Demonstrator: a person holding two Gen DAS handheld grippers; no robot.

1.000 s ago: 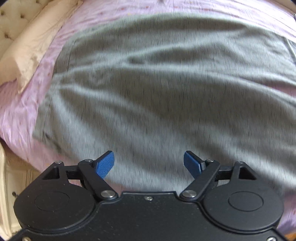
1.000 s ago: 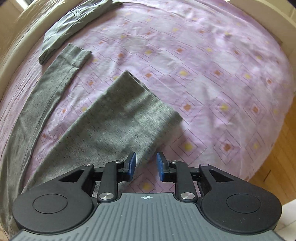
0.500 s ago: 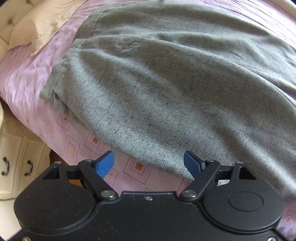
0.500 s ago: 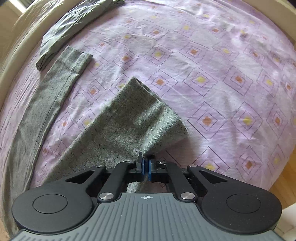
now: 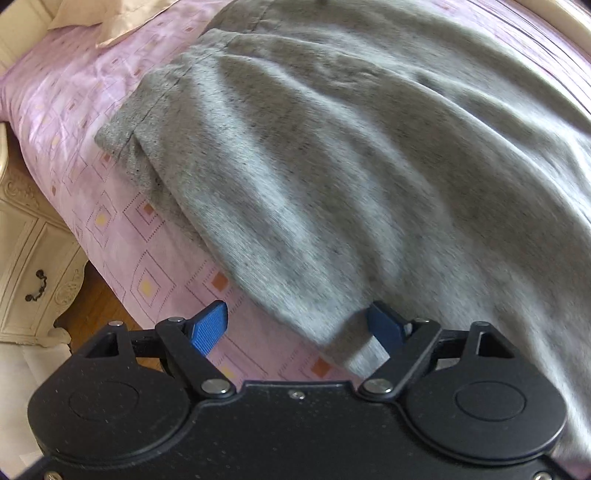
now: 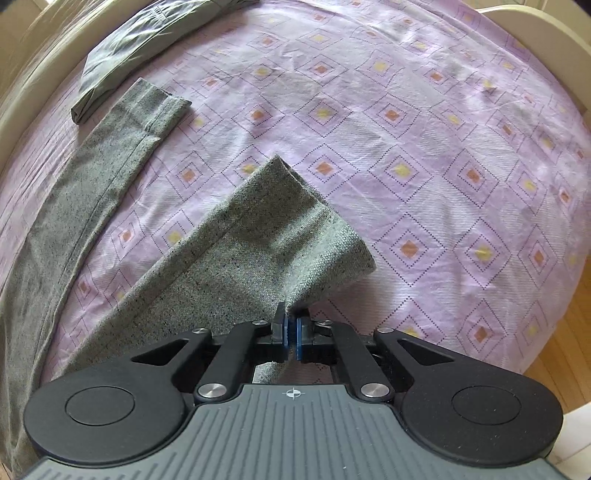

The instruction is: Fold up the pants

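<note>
Grey speckled pants lie spread on a purple patterned bed. The left wrist view shows their wide waist part (image 5: 332, 155). My left gripper (image 5: 299, 326) is open at the near edge of the fabric, and a fold of cloth lies between the blue pads against the right pad (image 5: 384, 326). The right wrist view shows both legs: the near leg (image 6: 266, 236) with its hem lifted, and the far leg (image 6: 110, 147) flat at the left. My right gripper (image 6: 291, 330) is shut on the edge of the near leg.
A folded dark grey garment (image 6: 147, 48) lies at the far left of the bed. A cream pillow (image 5: 110, 18) and a cream nightstand (image 5: 29, 258) are at the left. Wooden floor (image 6: 569, 325) shows past the bed edge at the right.
My right gripper closed on the near leg's edge and lifted it slightly. My left gripper moved back toward the near edge of the waist part, and the fabric edge now sits between its open pads.
</note>
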